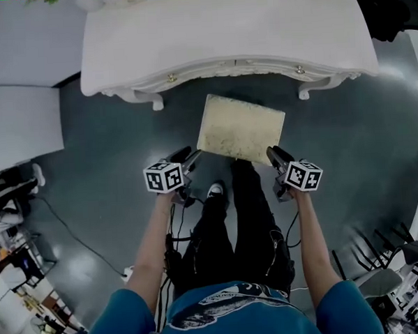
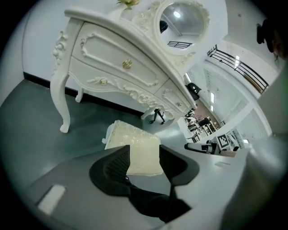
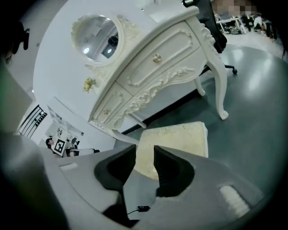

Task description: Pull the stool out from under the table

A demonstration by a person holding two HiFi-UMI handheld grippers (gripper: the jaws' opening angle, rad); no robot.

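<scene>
The stool (image 1: 240, 128) stands just in front of the worktop (image 1: 223, 36), clear of it, so the pull looks done, and farther out both outstretched arms angle the left tool (image 1: 187, 159) and right tool (image 1: 275, 156) downward, empty, left jaws half apart, right jaws narrower.

Soft even light, fisheye warping, dark vignetted corners
</scene>
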